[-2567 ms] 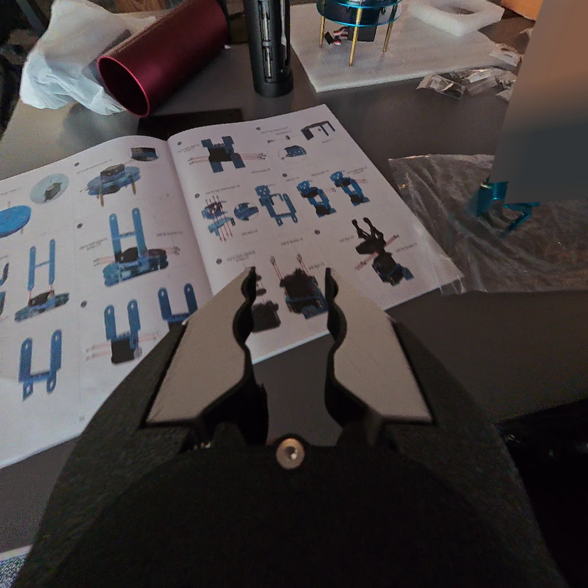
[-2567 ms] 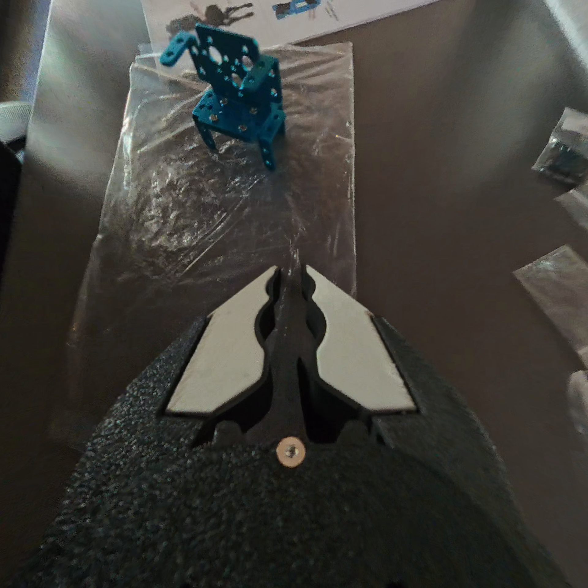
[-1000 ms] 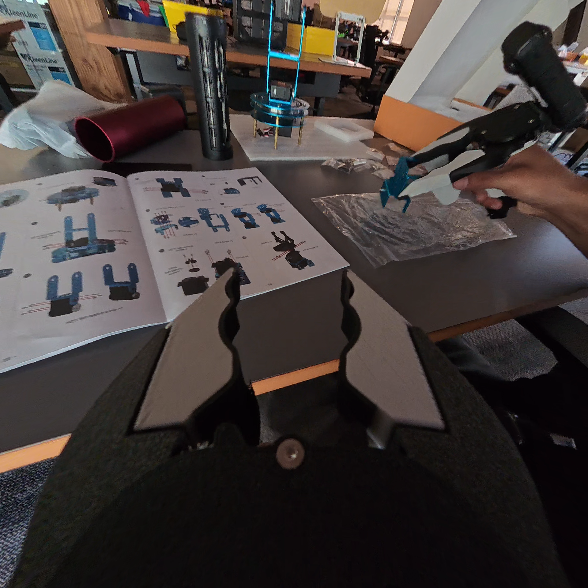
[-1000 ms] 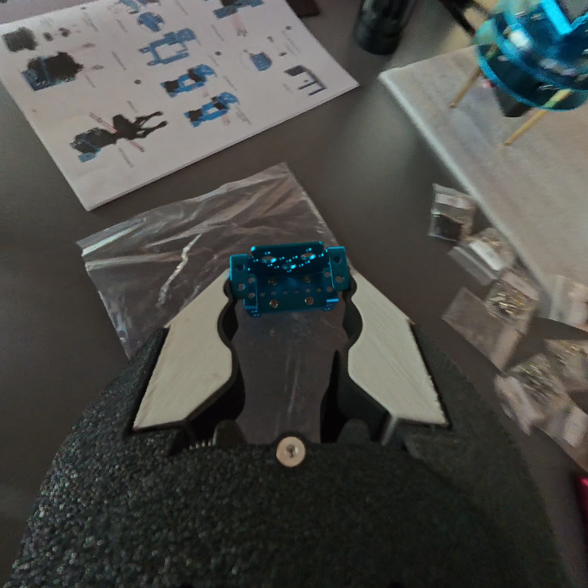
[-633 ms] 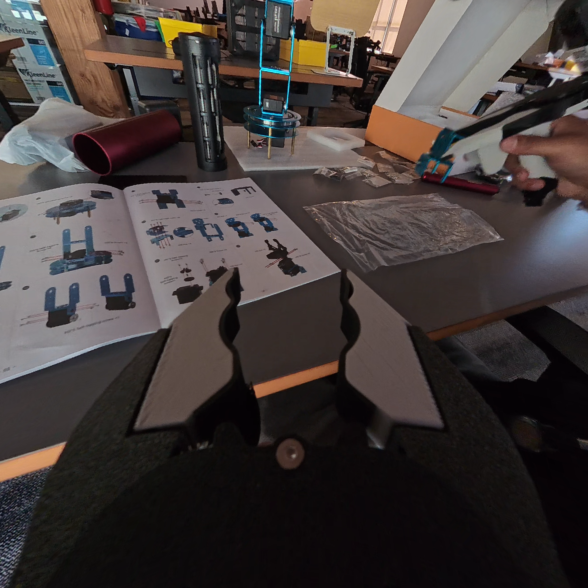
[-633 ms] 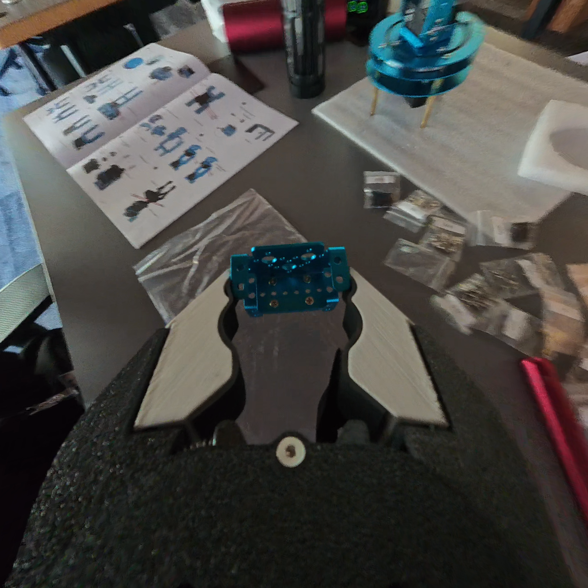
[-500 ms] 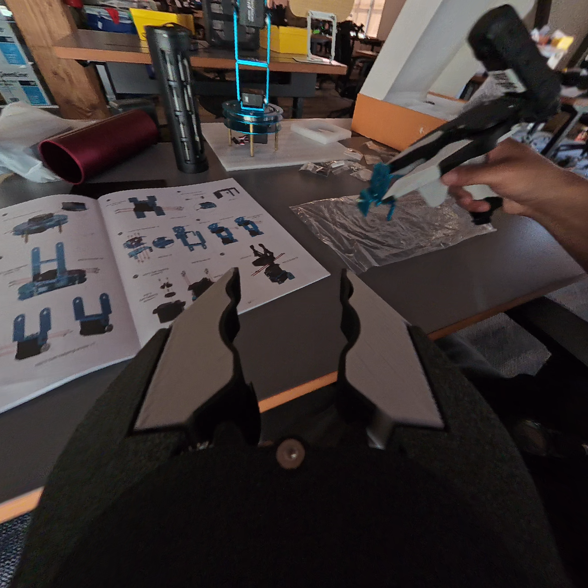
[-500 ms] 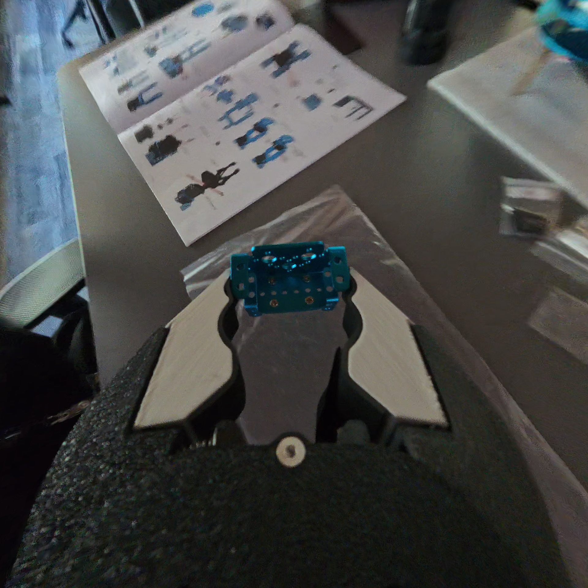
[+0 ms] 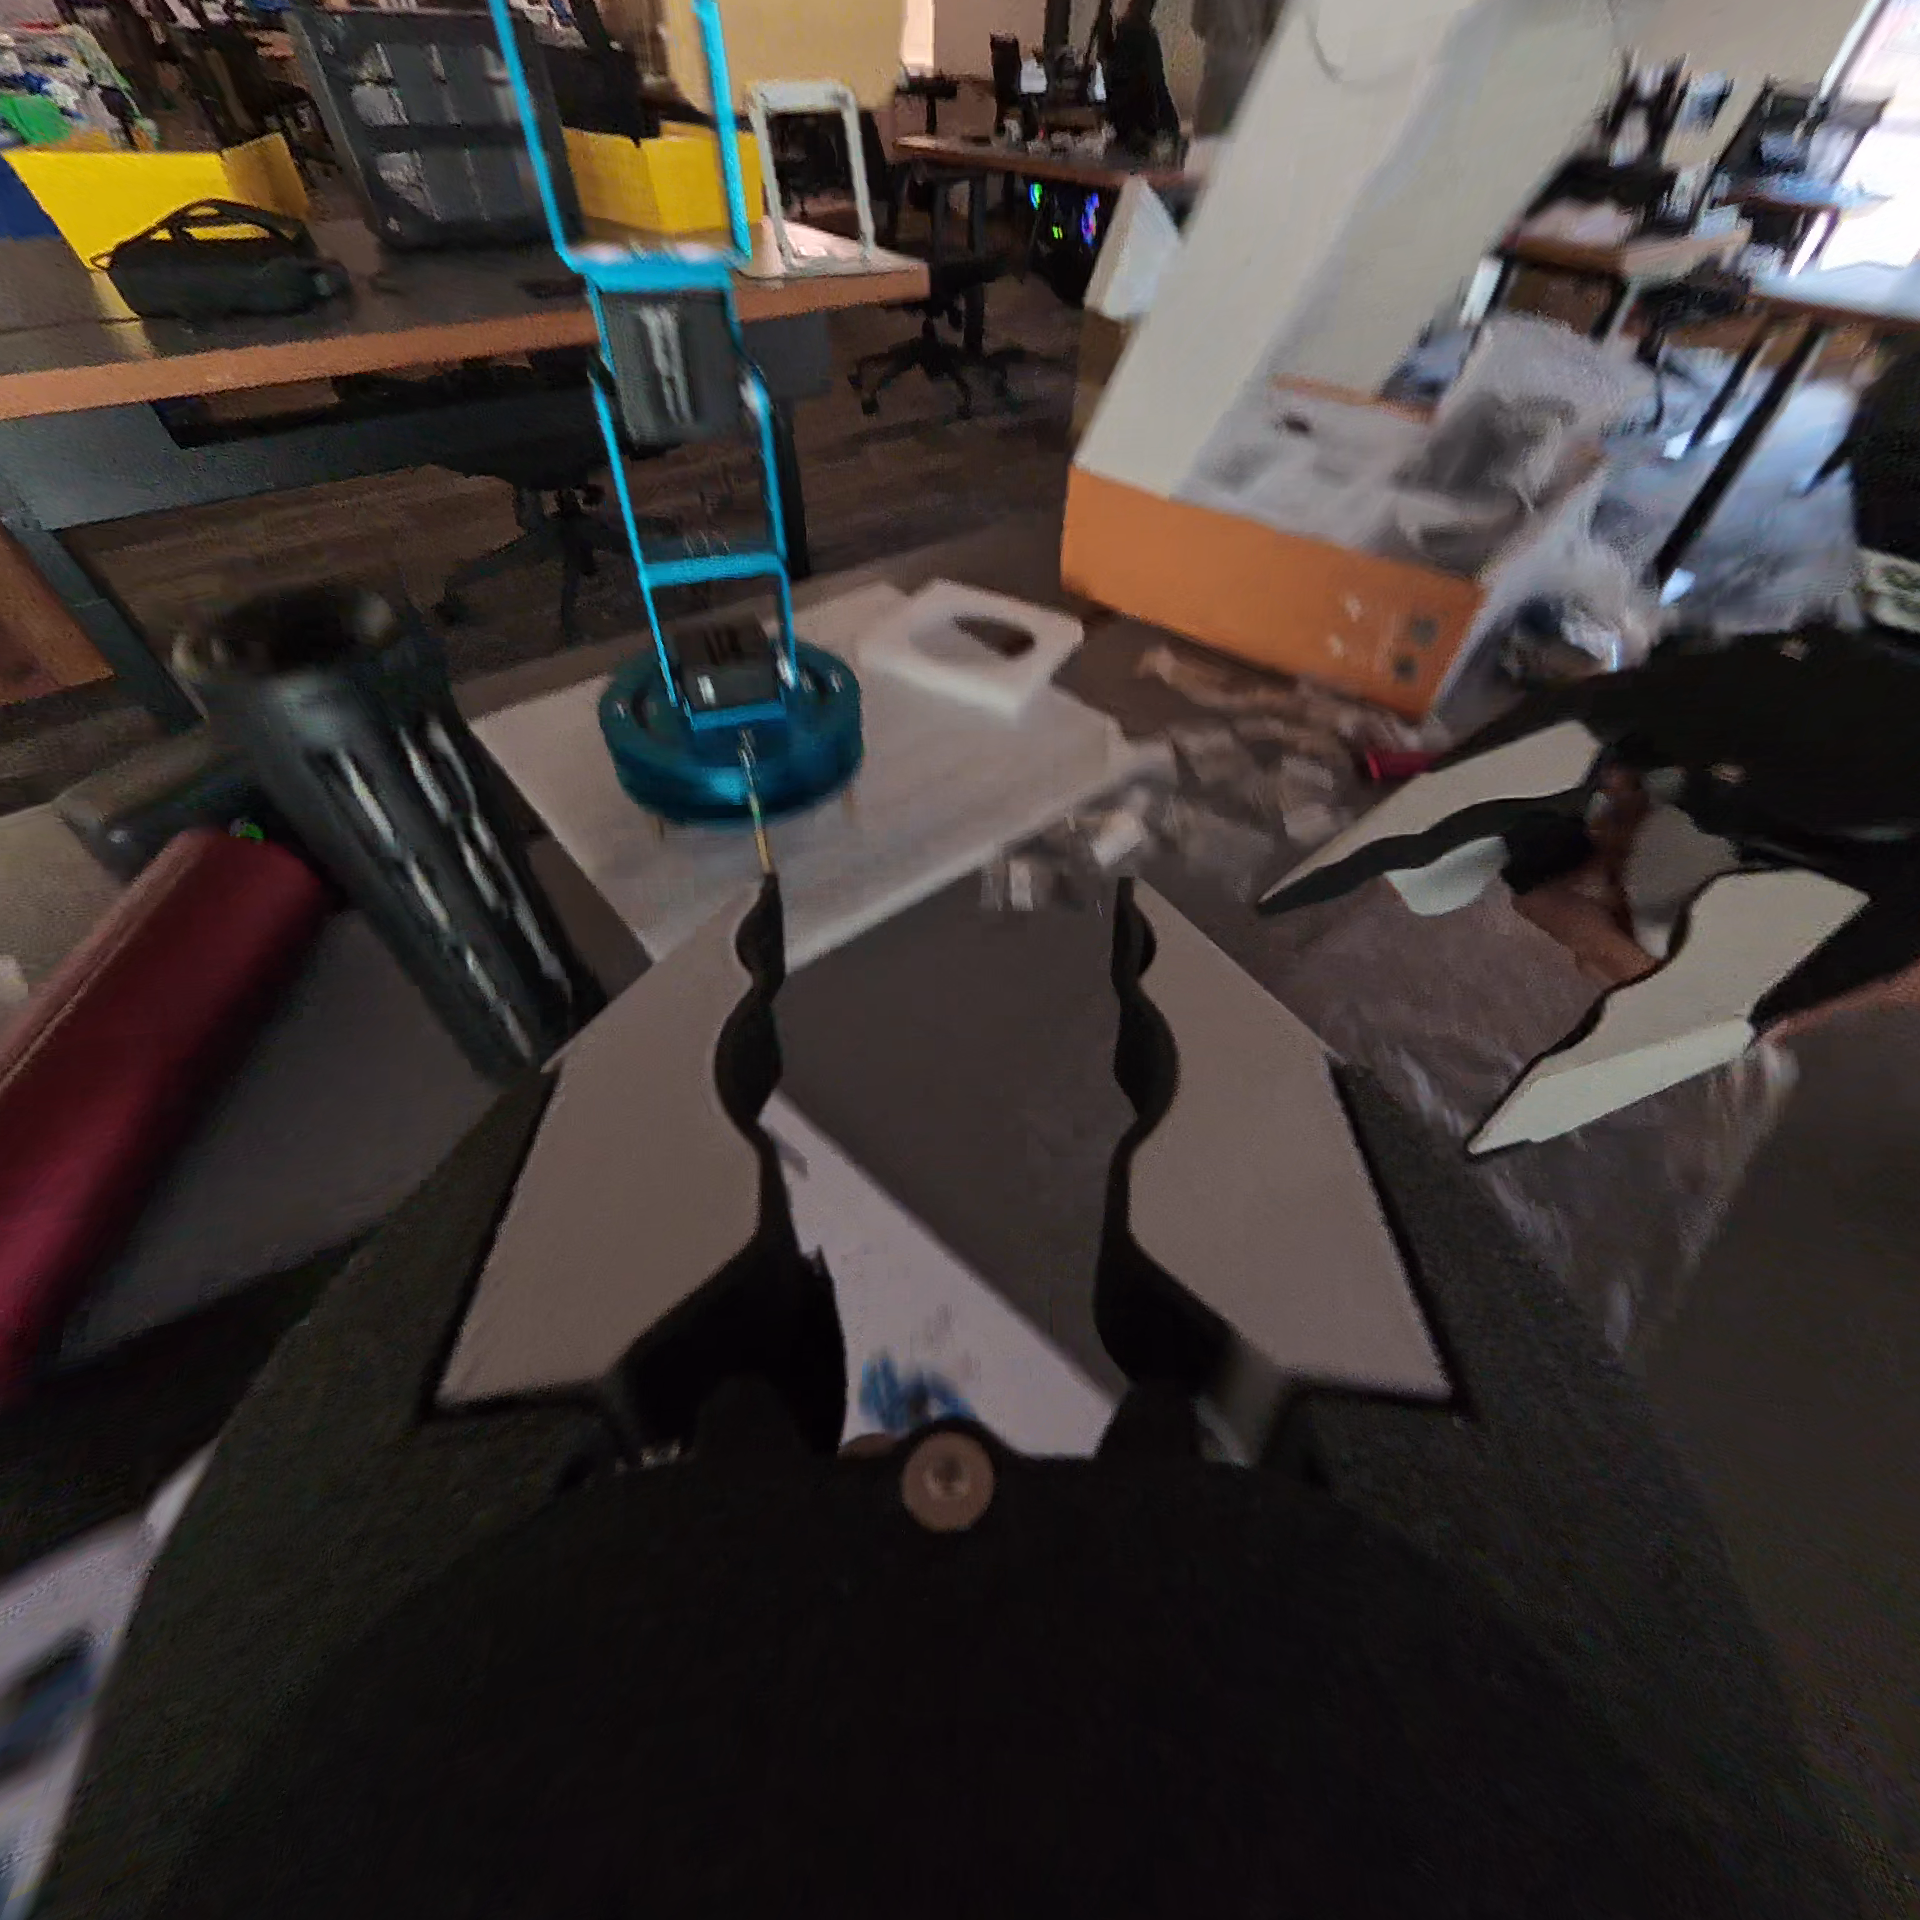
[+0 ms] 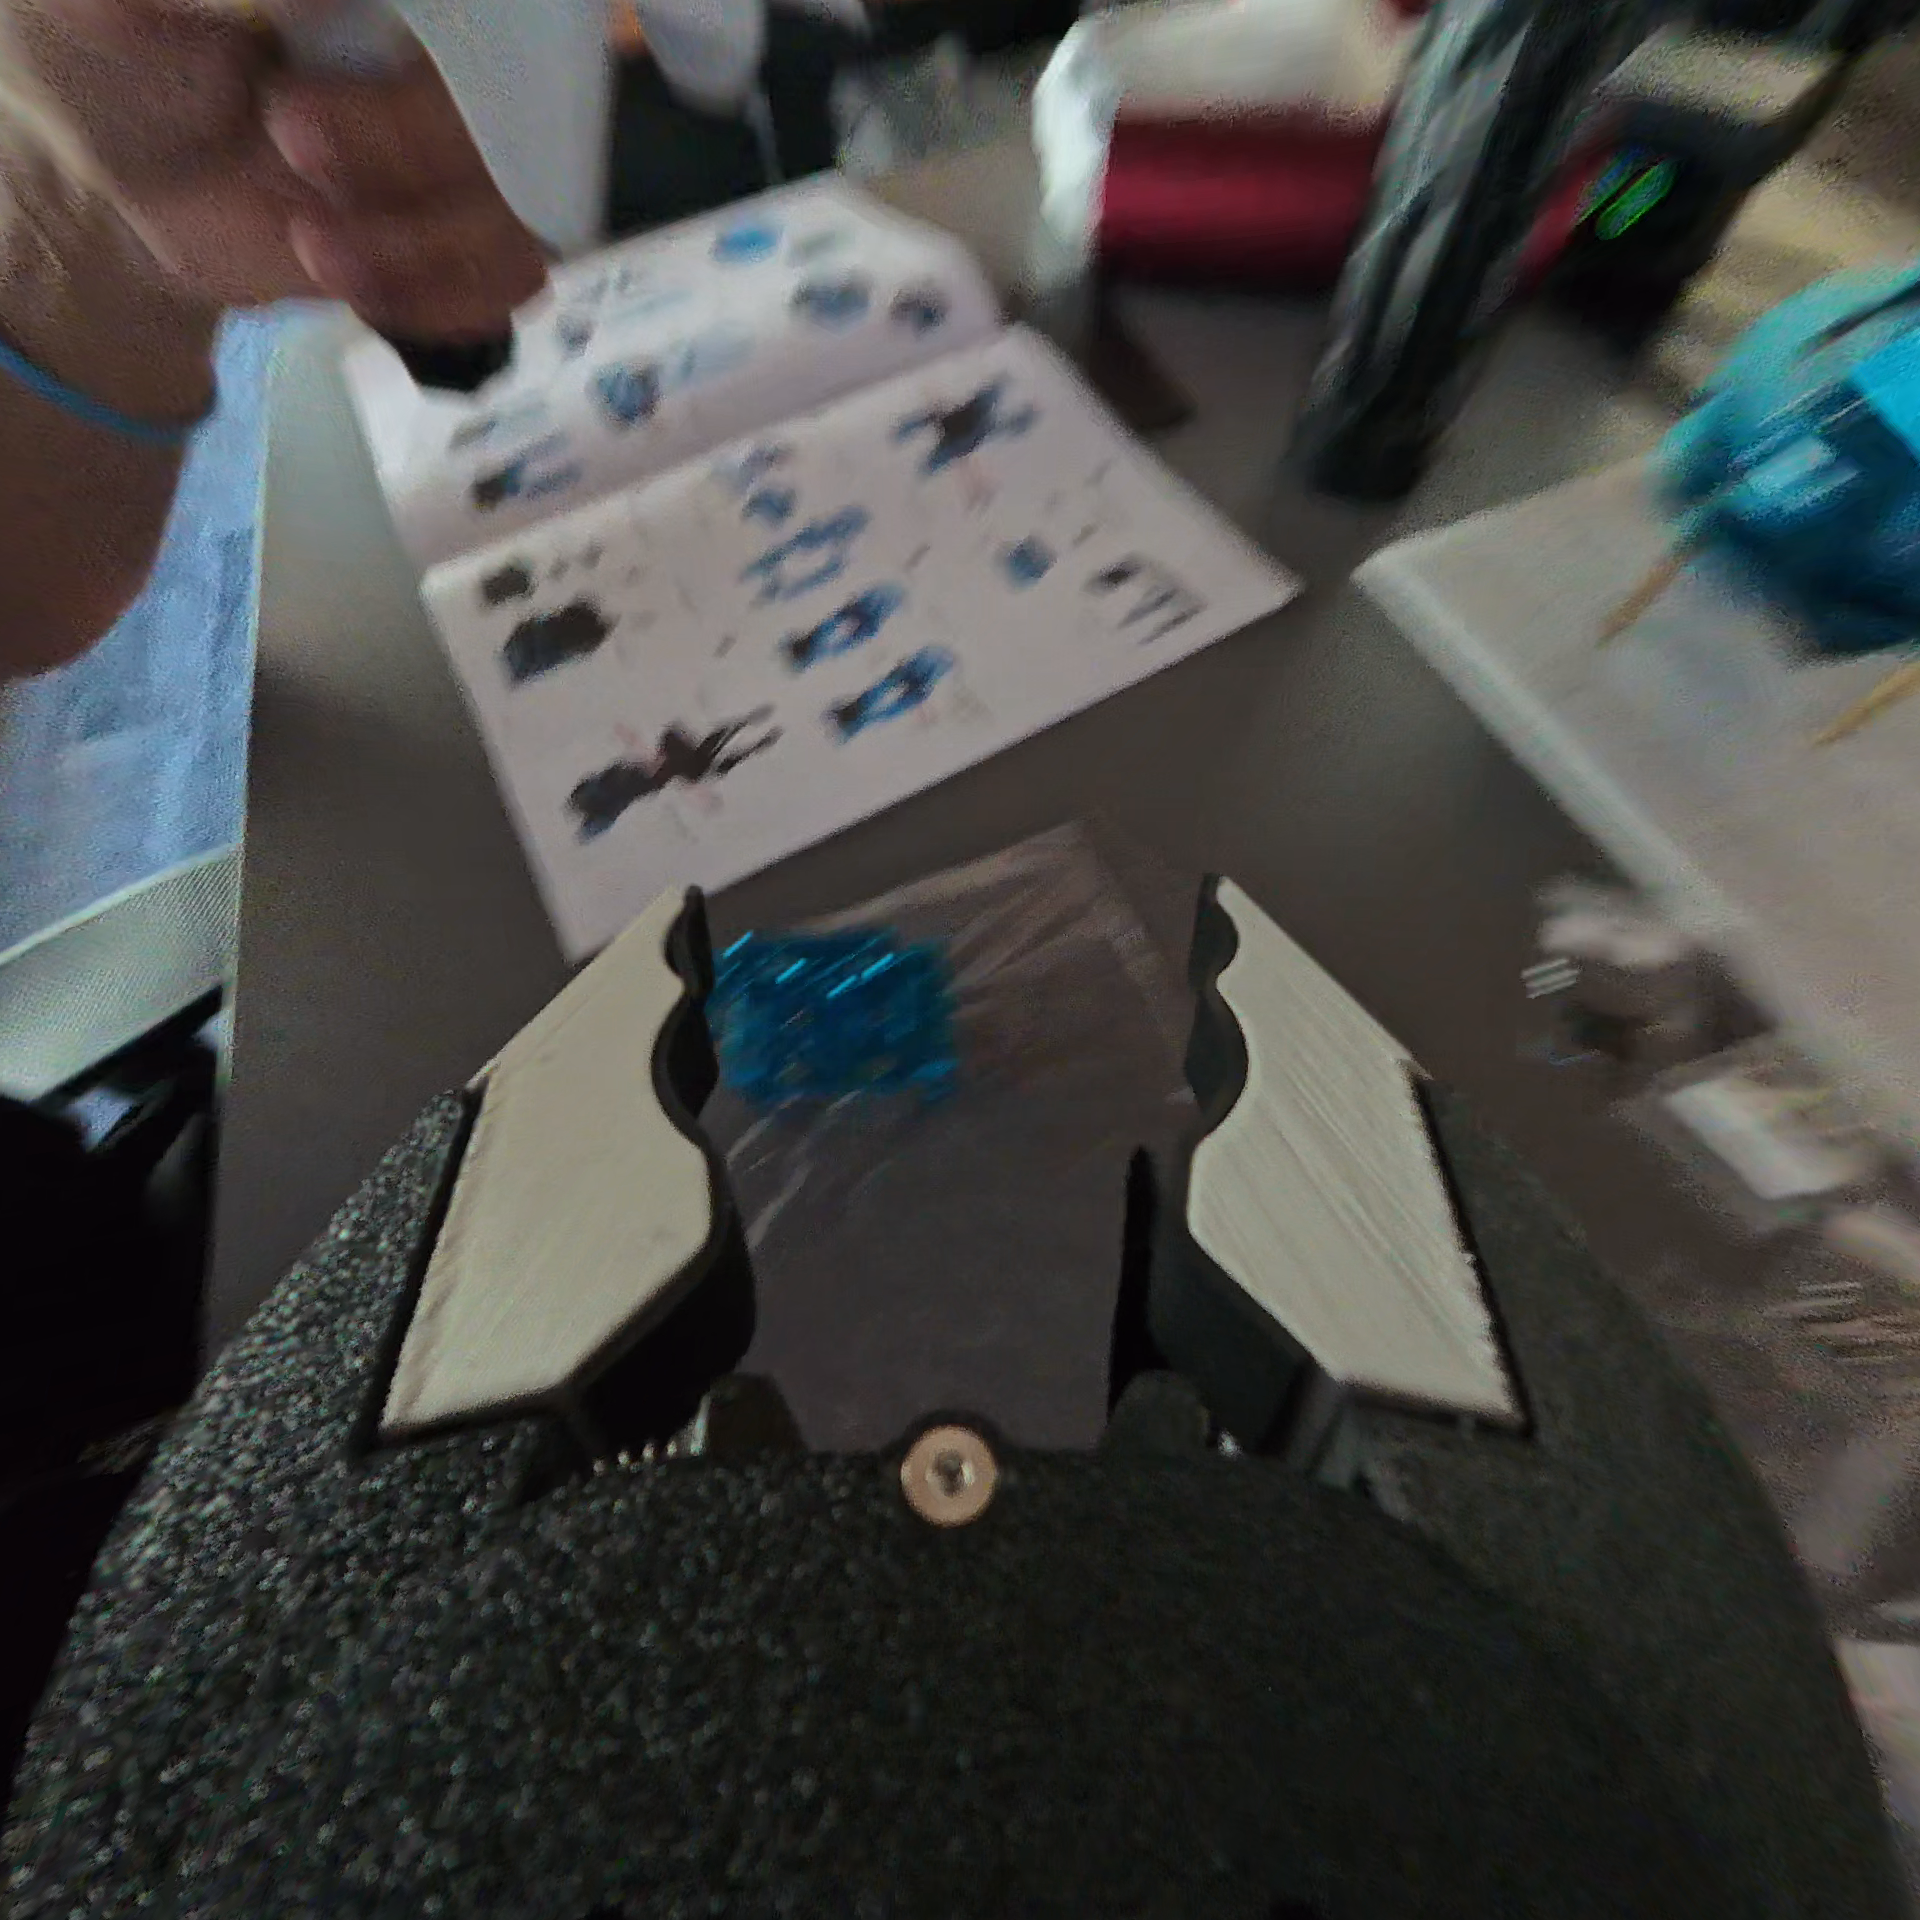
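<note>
Bracket [image 10: 836,1023], blue, blurred, orientation unclear, between wide right gripper [image 10: 948,904]; left gripper [image 9: 945,899] wide, empty.

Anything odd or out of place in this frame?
Yes: the right gripper is open, and the blue metal bracket shows as a blurred smear between its fingers above the clear plastic bag, touching neither, seemingly in mid-air. The left gripper is open and empty.
</note>
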Tool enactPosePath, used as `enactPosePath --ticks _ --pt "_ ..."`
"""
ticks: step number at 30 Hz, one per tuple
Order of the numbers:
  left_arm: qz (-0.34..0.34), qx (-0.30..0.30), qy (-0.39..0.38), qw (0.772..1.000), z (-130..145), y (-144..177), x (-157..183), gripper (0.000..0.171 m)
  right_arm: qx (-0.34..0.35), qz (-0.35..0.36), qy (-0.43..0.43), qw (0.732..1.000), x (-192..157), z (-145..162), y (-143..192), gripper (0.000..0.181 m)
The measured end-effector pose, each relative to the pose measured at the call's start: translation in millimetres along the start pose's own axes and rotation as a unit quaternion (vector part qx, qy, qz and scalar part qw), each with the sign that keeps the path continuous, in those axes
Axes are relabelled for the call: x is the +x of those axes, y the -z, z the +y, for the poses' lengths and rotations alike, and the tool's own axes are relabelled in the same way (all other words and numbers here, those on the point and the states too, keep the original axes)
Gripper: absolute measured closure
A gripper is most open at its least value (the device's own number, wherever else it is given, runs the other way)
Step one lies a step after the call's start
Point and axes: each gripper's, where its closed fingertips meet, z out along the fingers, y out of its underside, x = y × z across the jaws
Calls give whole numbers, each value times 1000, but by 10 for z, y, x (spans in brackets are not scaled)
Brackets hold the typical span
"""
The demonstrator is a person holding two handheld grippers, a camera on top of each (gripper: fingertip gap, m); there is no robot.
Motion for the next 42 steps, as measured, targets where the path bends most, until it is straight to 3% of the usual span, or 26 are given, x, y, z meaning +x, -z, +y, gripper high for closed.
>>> enactPosePath --ticks 2,5,7,10,12,15,18,24,28,32,36,42 --pt "-8 6 31 999 -263 -477 -273 109 56 37 2 998 563 -482 122 105" --pt "-68 -35 38 996 -399 -1207 -758 116 110 121 13 986 1603 -1030 45 112" --pt "-82 -48 51 994 -480 -1546 -952 119 126 141 4 982 2118 -1205 -146 119" --pt "-107 -53 58 991 -565 -1839 -1127 125 144 102 -28 984 2476 -1301 -474 127" --pt "-133 -54 50 988 -571 -1964 -1235 132 159 56 -36 985 2490 -1339 -616 133" --pt "-128 -63 33 989 -498 -2149 -1242 143 173 51 -11 984 2530 -1366 -704 150" --pt "-159 -59 -4 986 -447 -2268 -1332 170 184 59 16 981 2550 -1400 -726 156" --pt "-152 -32 5 988 -551 -2318 -1359 171 171 67 5 983 2608 -1461 -696 157" --pt "-138 -9 5 990 -824 -2191 -1241 171 182 76 9 980 2517 -1662 -495 157" --pt "-122 20 -21 992 -1185 -1906 -880 171 190 96 29 977 2214 -1871 -79 157" --pt "-93 41 -47 994 -1400 -1573 -309 171 190 125 45 973 1758 -1915 442 157" --pt "-39 37 -60 997 -1227 -1203 678 171 166 182 27 969 1033 -1474 1094 157"
